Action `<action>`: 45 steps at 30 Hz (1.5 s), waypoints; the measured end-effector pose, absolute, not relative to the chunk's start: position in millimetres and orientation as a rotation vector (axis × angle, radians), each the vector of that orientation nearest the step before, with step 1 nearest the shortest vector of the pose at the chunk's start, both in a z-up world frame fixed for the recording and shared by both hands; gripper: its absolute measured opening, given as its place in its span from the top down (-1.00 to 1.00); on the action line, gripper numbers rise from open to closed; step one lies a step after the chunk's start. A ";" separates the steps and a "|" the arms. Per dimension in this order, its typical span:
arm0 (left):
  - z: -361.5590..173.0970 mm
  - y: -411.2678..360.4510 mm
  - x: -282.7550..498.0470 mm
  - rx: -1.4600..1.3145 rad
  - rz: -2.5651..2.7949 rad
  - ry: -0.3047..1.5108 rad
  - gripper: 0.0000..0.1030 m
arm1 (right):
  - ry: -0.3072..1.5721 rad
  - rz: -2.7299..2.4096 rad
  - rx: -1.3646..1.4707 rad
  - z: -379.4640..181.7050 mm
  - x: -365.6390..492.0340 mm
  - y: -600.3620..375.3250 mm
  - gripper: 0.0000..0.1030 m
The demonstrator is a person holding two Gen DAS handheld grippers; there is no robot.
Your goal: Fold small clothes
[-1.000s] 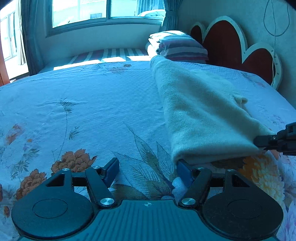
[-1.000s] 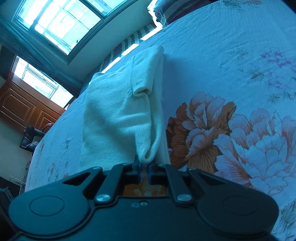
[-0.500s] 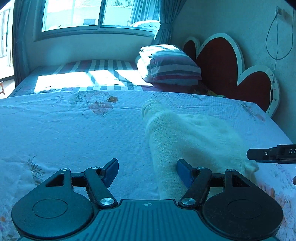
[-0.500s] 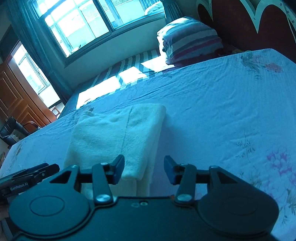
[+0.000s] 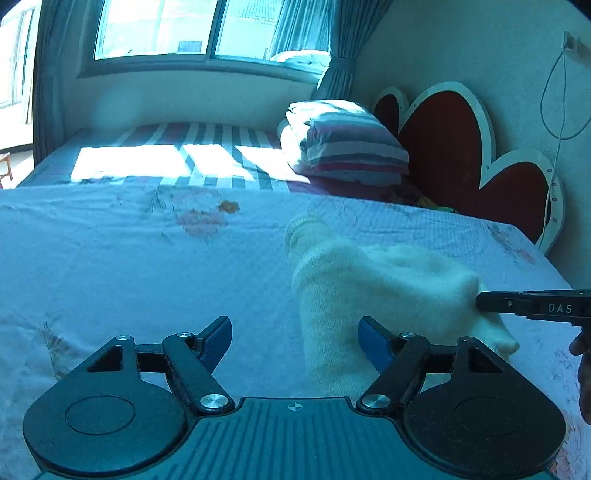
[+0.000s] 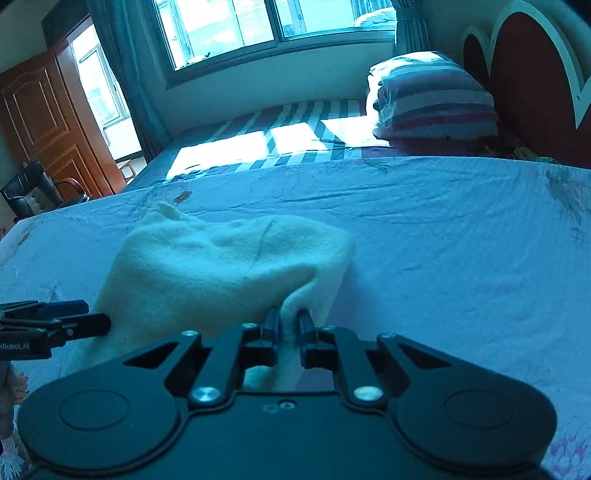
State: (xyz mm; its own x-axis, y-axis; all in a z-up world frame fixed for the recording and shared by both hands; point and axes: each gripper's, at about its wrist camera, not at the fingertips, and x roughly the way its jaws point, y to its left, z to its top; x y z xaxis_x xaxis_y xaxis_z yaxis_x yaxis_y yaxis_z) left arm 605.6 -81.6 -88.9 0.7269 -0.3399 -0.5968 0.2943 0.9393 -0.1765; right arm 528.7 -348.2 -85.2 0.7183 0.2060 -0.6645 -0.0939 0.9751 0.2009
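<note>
A cream knitted garment (image 5: pixel 373 291) lies folded on the blue floral bedsheet (image 5: pixel 147 266). My left gripper (image 5: pixel 295 336) is open, and the garment's left edge lies between its blue fingertips (image 5: pixel 373 341). My right gripper (image 6: pixel 288 325) is shut on the garment's (image 6: pixel 221 266) near right edge, which bunches up between its fingers. The right gripper shows at the right edge of the left wrist view (image 5: pixel 532 304). The left gripper shows at the left of the right wrist view (image 6: pixel 55 321).
A striped pillow stack (image 5: pixel 343 144) sits by the red heart-shaped headboard (image 5: pixel 450 147). A striped sheet (image 5: pixel 184 151) lies under the window (image 5: pixel 207 29). A wooden door (image 6: pixel 48 122) and a black chair (image 6: pixel 33 188) stand at the left.
The right gripper let go of the garment, opened, and has now shut on its near right edge again. The left gripper stayed open and moved up along the garment's left side.
</note>
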 end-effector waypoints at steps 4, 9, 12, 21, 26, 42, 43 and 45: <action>-83.7 -96.8 648.9 -0.004 -0.363 0.714 -0.46 | 0.636 0.152 0.196 -59.7 518.7 -353.8 0.37; -98.9 -103.6 679.5 -0.009 -0.366 0.811 -0.57 | 0.790 0.160 0.102 -94.6 559.4 -333.0 0.39; -85.2 -103.2 685.4 -0.004 -0.352 0.742 -0.56 | 0.763 0.140 0.140 -77.9 559.1 -337.5 0.39; -85.3 -104.5 680.0 0.000 -0.373 0.791 -0.63 | 0.819 0.092 0.064 -84.1 584.1 -329.9 0.30; -91.7 -90.5 627.4 0.011 -0.421 0.793 -0.63 | 0.724 0.194 0.054 -70.8 521.5 -321.7 0.31; -103.7 -81.4 575.6 0.076 -0.411 0.848 -0.63 | 0.831 0.162 -0.039 -98.1 469.3 -284.7 0.19; -99.5 -81.4 572.4 0.085 -0.407 0.839 -0.63 | 0.831 0.160 -0.039 -95.3 467.5 -283.6 0.19; -93.4 -79.3 565.8 0.087 -0.411 0.831 -0.63 | 0.798 0.164 -0.006 -83.3 458.1 -284.5 0.23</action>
